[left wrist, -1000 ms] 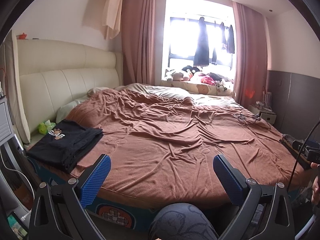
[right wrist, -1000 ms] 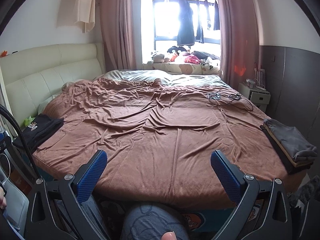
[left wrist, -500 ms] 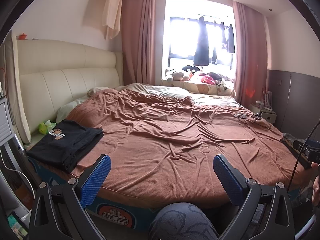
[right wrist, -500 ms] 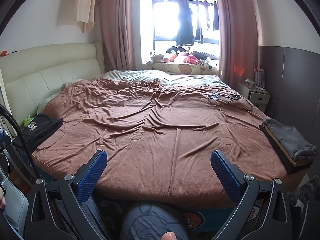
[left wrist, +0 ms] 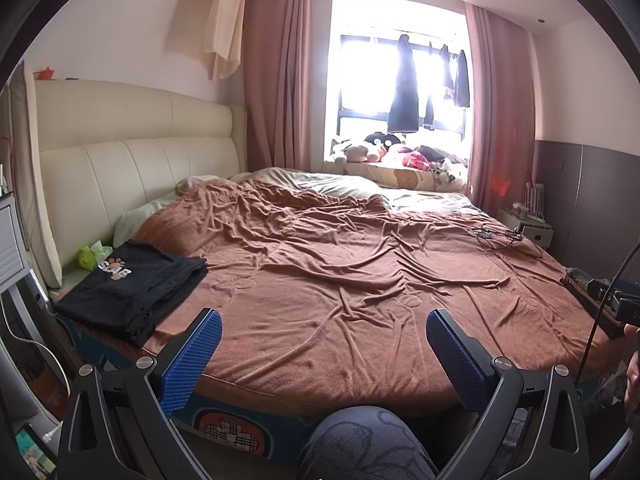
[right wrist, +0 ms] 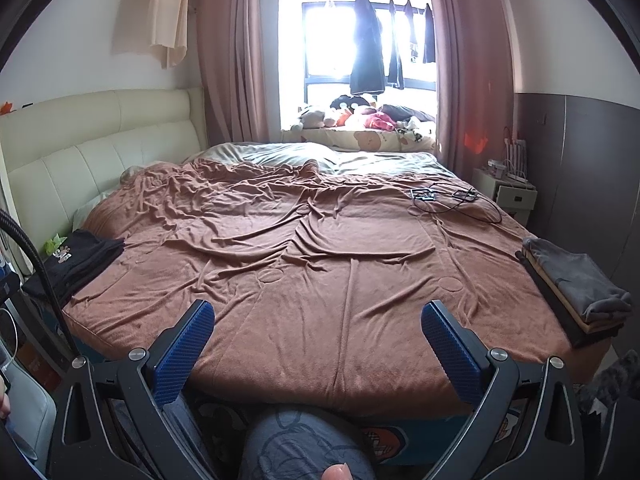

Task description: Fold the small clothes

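Facing a wide bed (left wrist: 320, 292) spread with a wrinkled brown blanket (right wrist: 312, 264), the left gripper (left wrist: 322, 334) and right gripper (right wrist: 318, 326) hang at its near edge, jaws spread wide on both and holding nothing. A black folded garment (left wrist: 132, 288) with a paw-print logo lies at the bed's left corner, near the cream padded headboard (left wrist: 132, 168); the right wrist view shows it too (right wrist: 76, 262). A stack of folded clothes (right wrist: 576, 284), grey on top, sits at the bed's right edge, well apart from the black piece. Tangled cables (right wrist: 452, 200) rest on the blanket's far right side. A knee in patterned grey fabric (left wrist: 364, 444) shows between the gripper fingers. Dark clothes hang in the bright window (left wrist: 400, 76) beyond pink curtains (left wrist: 288, 80), with soft toys (right wrist: 348, 114) heaped on the sill.
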Motion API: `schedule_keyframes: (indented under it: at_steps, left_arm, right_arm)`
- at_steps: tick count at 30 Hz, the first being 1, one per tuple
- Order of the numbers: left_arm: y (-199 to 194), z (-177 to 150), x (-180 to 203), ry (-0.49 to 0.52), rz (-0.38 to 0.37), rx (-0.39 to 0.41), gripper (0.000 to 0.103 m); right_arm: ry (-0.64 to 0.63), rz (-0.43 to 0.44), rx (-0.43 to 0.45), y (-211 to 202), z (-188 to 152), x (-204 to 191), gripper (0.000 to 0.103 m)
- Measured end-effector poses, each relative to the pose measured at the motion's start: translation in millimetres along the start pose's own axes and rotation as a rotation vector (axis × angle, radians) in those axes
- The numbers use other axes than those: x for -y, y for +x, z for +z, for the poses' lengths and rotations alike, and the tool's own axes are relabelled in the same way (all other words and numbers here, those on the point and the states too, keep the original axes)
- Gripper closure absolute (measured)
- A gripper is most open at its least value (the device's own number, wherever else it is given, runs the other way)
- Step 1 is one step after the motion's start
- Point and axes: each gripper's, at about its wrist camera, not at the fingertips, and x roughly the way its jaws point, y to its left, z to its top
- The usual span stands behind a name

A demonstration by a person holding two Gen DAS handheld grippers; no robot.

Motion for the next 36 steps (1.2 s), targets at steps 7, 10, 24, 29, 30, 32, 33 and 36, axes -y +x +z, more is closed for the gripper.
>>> schedule_keyframes:
  at_steps: [7, 10, 24, 29, 30, 32, 33, 36]
  left_arm:
    - [-0.5, -0.1, -1.2, -0.001, 0.000, 0.002, 0.000]
    - [-0.6, -0.2, -1.1, 0.001, 0.001, 0.002, 0.000]
    - [-0.7, -0.3, -0.8, 0.000, 0.000, 0.002, 0.000]
    - [-0.8, -0.3, -1.9, 0.000, 0.000, 0.003, 0.000]
    - [-0.7, -0.3, -1.8, 0.000, -0.001, 0.002, 0.000]
    - [-0.9, -0.4, -1.6, 0.000, -0.001, 0.003, 0.000]
    - [-0.9, -0.4, -1.6, 0.000, 0.001, 0.004, 0.000]
    - [-1.7, 0.4, -2.9, 0.004, 0.006, 0.009, 0.000]
  right_arm:
    - [0.000, -0.003, 0.003, 0.4, 0.6, 0.5, 0.000]
    - [0.001, -0.003, 0.000, 1.2, 0.7, 0.9, 0.000]
    - [0.001, -0.007, 0.002, 0.1, 1.1, 0.0, 0.000]
    - [-0.001, -0.007, 0.001, -0.1, 0.7, -0.9, 0.000]
    - [0.000, -0.006, 0.000, -0.2, 0.6, -1.0, 0.000]
    - [0.001, -0.006, 0.001, -0.6, 0.9, -0.8, 0.000]
    - [0.000, -0.006, 0.001, -0.5, 0.8, -0.7, 0.000]
    - [-0.001, -0.006, 0.002, -0.6, 0.9, -0.9, 0.000]
